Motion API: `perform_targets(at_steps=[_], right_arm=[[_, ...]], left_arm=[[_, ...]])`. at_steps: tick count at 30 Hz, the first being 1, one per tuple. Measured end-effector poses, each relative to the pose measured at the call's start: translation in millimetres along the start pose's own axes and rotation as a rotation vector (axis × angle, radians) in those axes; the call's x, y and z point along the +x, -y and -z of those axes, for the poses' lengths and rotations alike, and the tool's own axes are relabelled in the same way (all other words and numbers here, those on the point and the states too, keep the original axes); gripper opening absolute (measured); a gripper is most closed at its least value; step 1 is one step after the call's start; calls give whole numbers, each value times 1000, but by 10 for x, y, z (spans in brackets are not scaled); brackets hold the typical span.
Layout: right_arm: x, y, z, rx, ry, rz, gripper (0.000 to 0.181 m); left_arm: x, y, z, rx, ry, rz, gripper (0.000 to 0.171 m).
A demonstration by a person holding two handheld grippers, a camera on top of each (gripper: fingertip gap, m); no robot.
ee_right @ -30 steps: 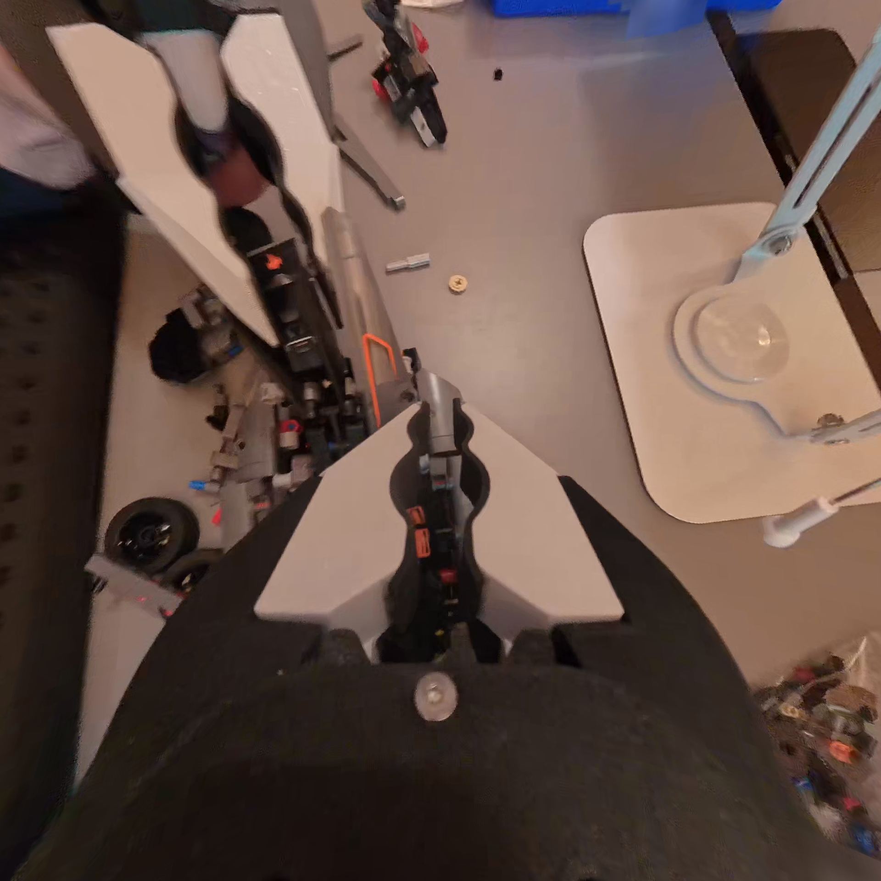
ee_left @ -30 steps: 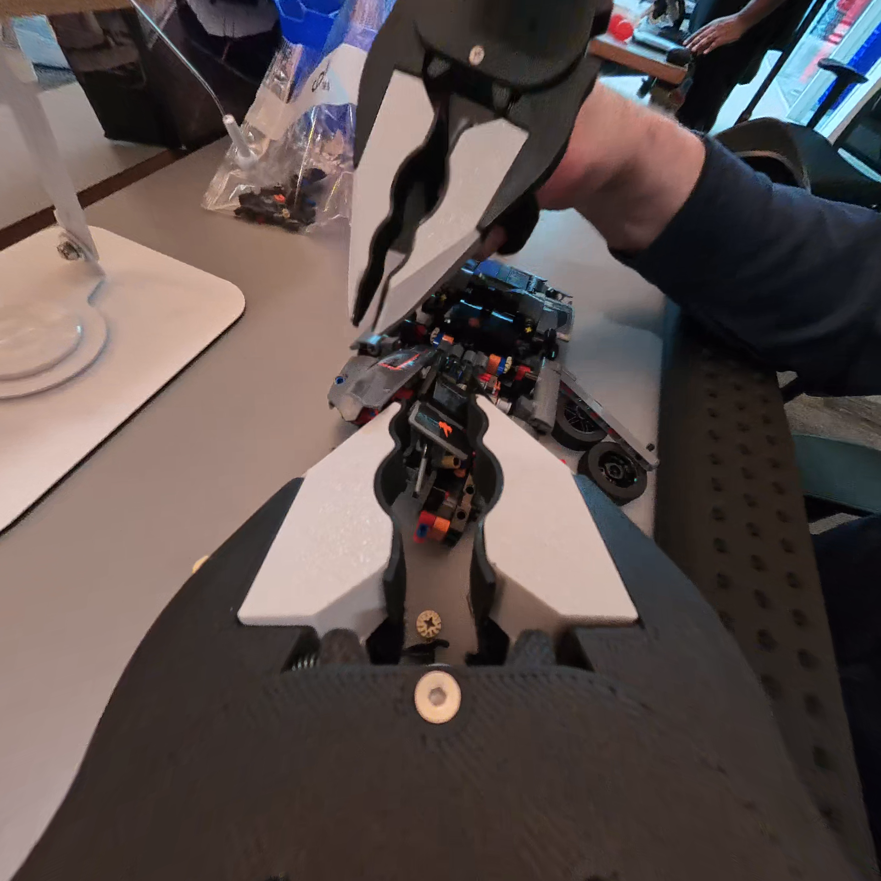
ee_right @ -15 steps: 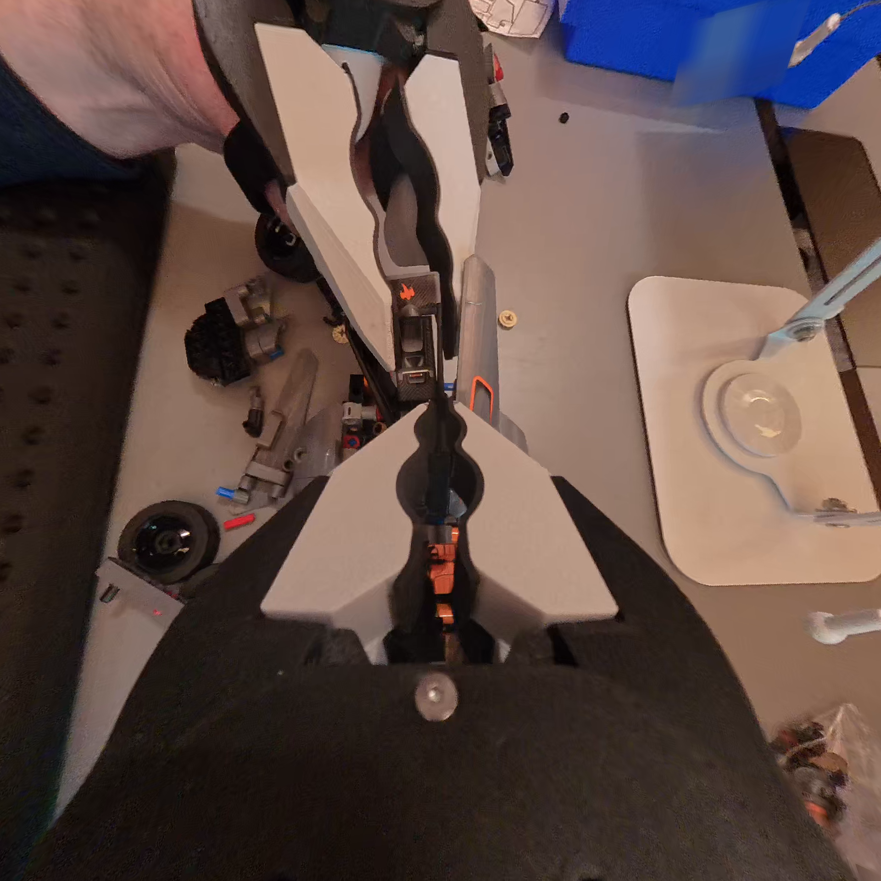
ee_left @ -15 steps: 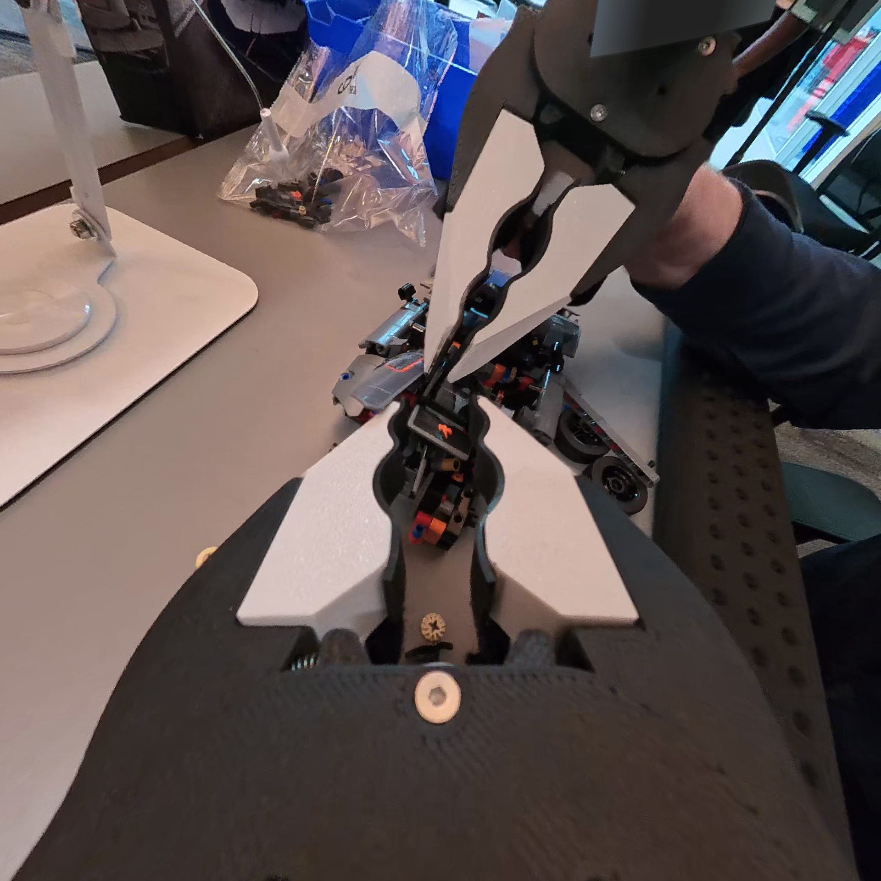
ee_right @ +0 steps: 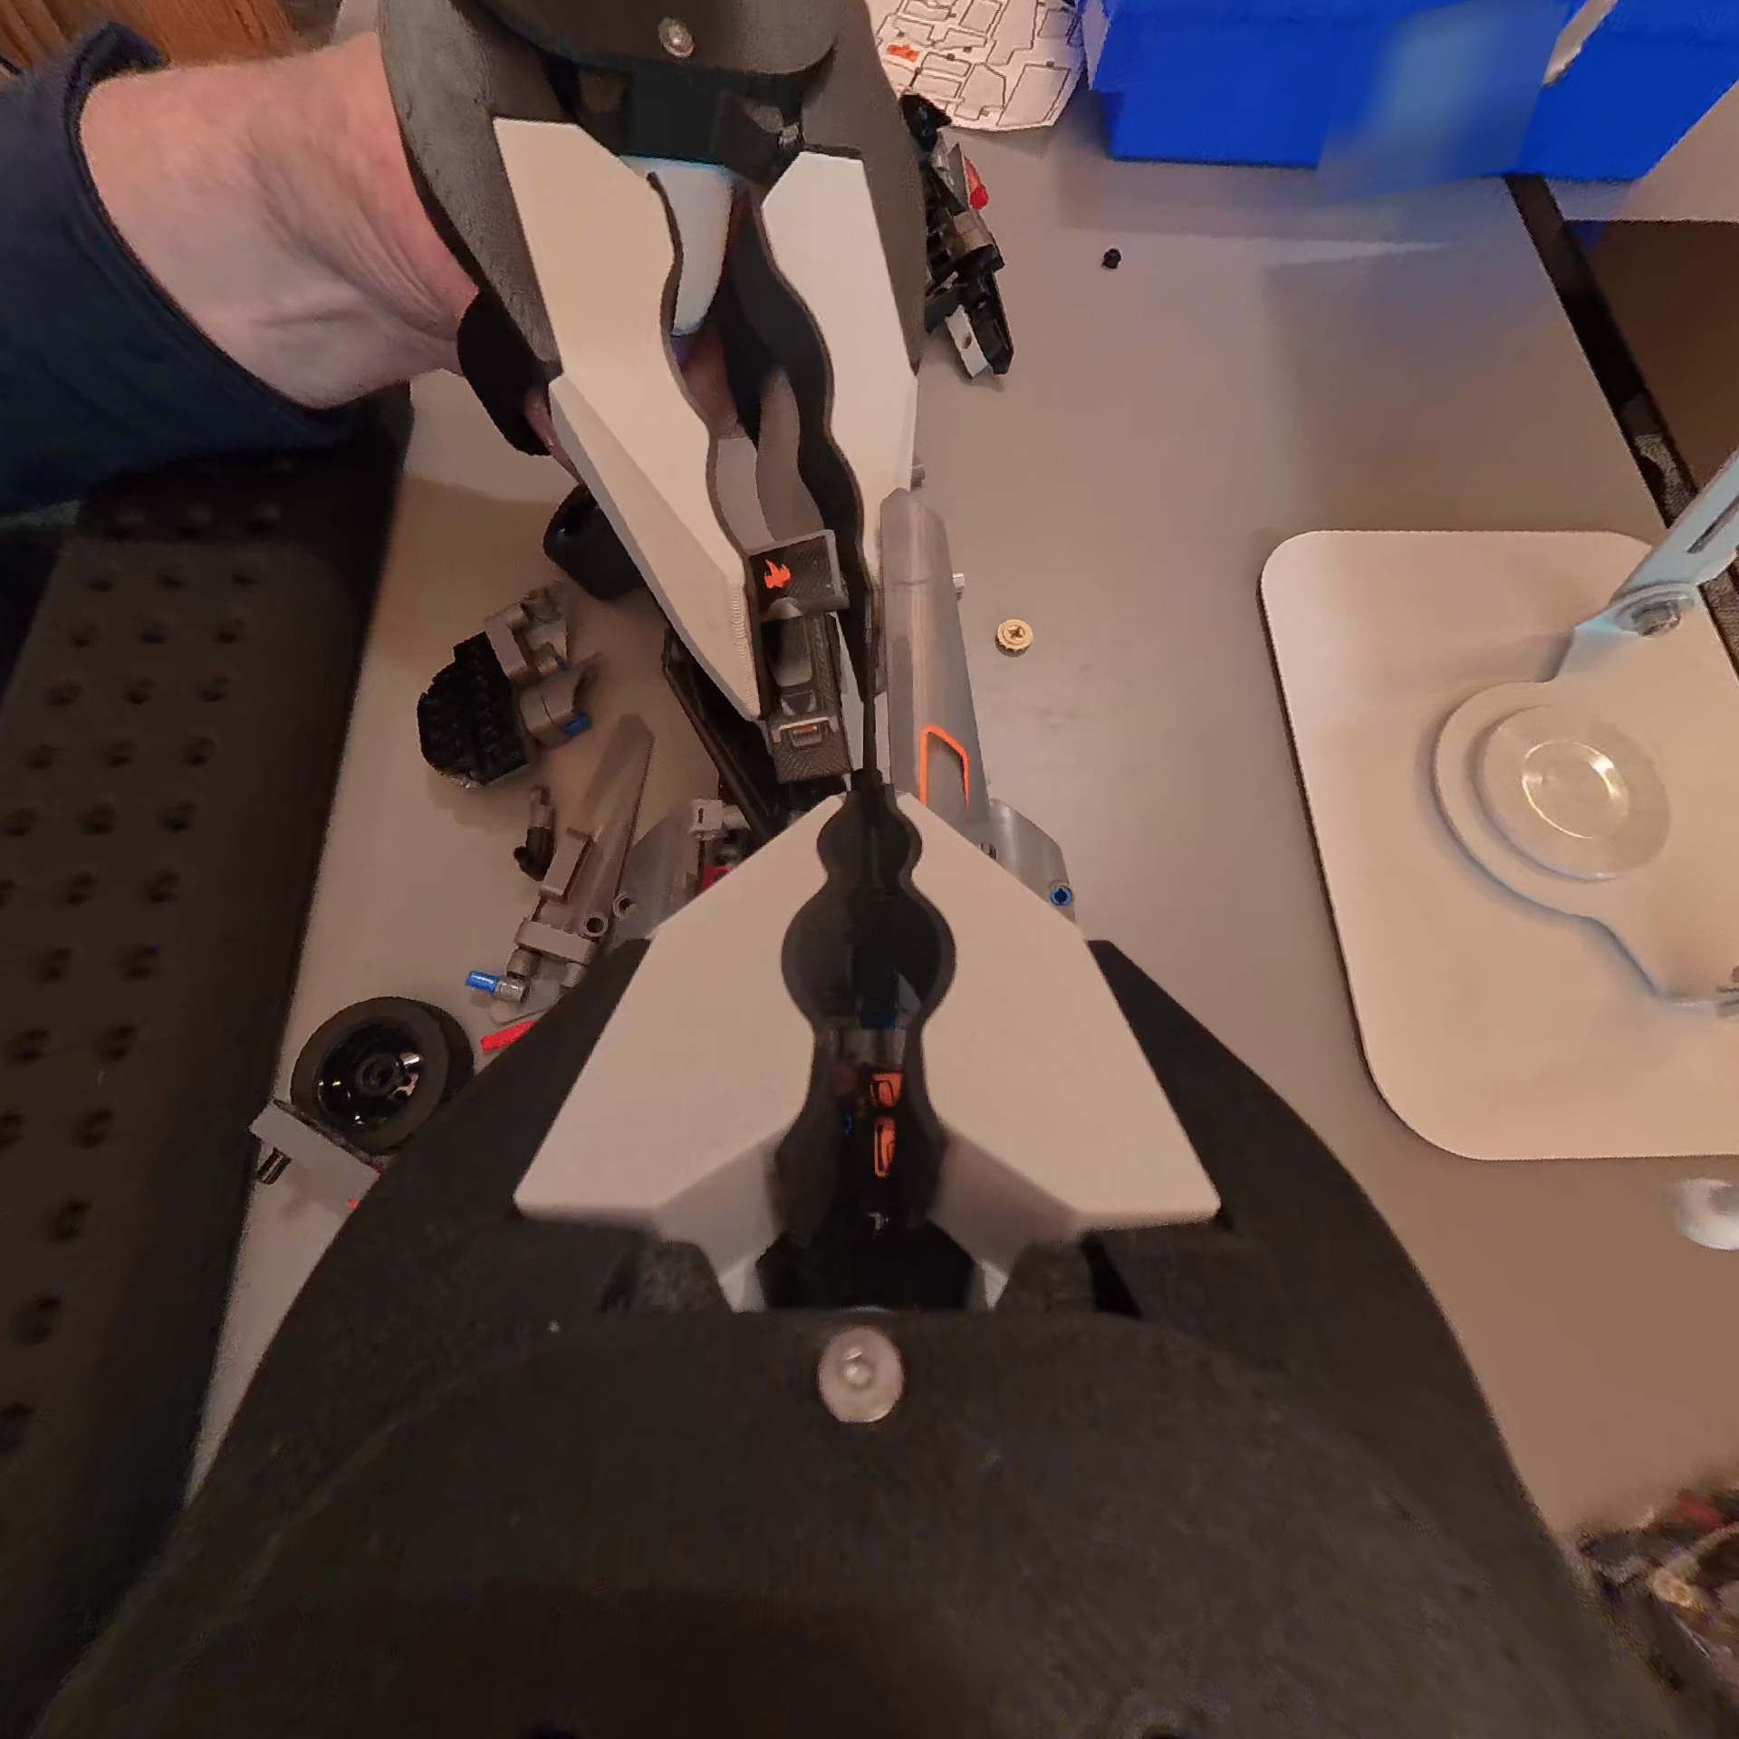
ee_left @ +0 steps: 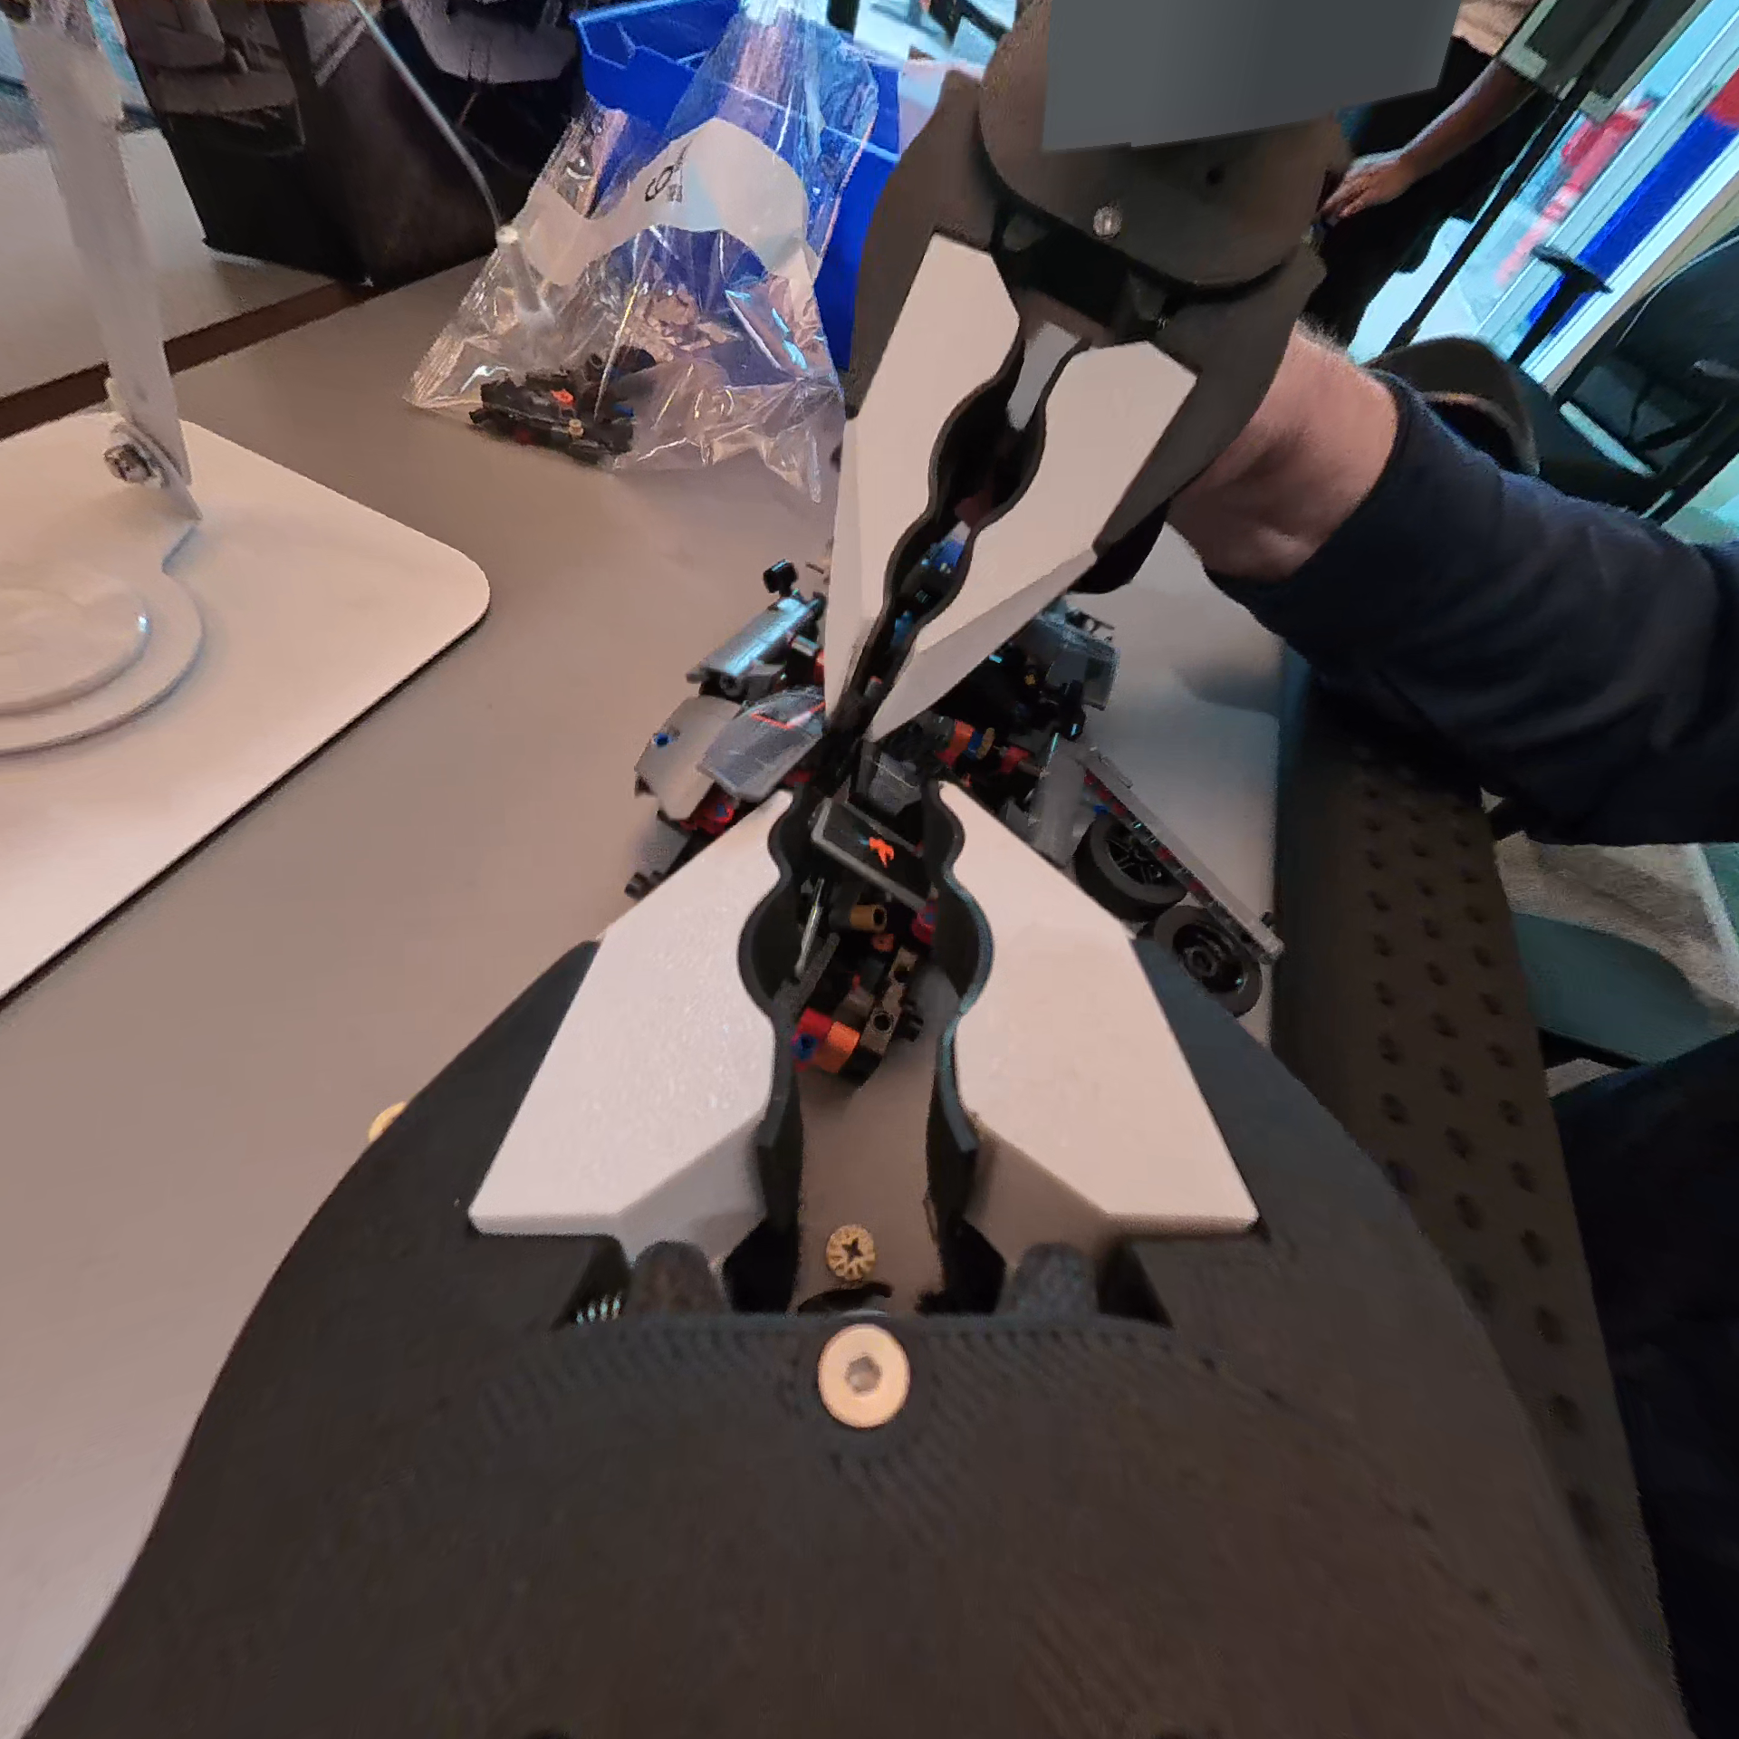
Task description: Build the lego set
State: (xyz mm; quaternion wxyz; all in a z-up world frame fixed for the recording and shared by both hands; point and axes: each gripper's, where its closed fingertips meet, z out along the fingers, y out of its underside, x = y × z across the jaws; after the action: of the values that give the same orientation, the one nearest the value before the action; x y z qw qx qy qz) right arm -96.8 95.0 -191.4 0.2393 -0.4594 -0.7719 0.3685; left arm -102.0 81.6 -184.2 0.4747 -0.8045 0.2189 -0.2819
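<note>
Grey tabletop (ee_right: 1129, 470) stretches under both my claws, and the half-built black and grey lego car with orange accents (ee_left: 875, 847) lies on it near the edge by the black perforated mat (ee_right: 141, 847). My left gripper (ee_left: 861, 809) has its white fingers closed narrowly around the car's black middle section. My right gripper (ee_right: 870, 800) comes from the opposite side, tips pinched on a thin black part at the car's top; I cannot tell exactly what that part is. Beside the car, toward the mat, lie a loose black wheel (ee_right: 376, 1073) and a grey strut piece (ee_right: 583, 866). On the car's other side sits a small tan round piece (ee_right: 1014, 632), then a white lamp base (ee_right: 1411, 1035). Beyond the car is a clear plastic bag of parts (ee_left: 640, 311).
</note>
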Motion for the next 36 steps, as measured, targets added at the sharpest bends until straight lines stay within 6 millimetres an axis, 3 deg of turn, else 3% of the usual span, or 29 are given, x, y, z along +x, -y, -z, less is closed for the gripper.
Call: perform_targets(at_steps=[12, 17, 24, 27, 32, 36], right_arm=[[-10, -10, -3, 9, 17, -13, 0], [22, -145, 145, -35, 30, -72, 8], [27, -196, 75, -42, 36, -67, 11], [4, -175, 59, -20, 66, -81, 4], [-31, -98, 34, -3, 78, -108, 10], [-11, -126, 23, -33, 41, -72, 4]], left_arm=[[-6, -23, -53, -20, 24, 5, 24], [-15, -18, -58, -13, 19, 10, 24], [-9, -9, -60, -3, 8, 19, 23], [-30, -31, -52, -12, 9, 36, 23], [-20, -34, -61, -13, 2, 33, 24], [-31, -56, -70, -26, 7, 30, 23]])
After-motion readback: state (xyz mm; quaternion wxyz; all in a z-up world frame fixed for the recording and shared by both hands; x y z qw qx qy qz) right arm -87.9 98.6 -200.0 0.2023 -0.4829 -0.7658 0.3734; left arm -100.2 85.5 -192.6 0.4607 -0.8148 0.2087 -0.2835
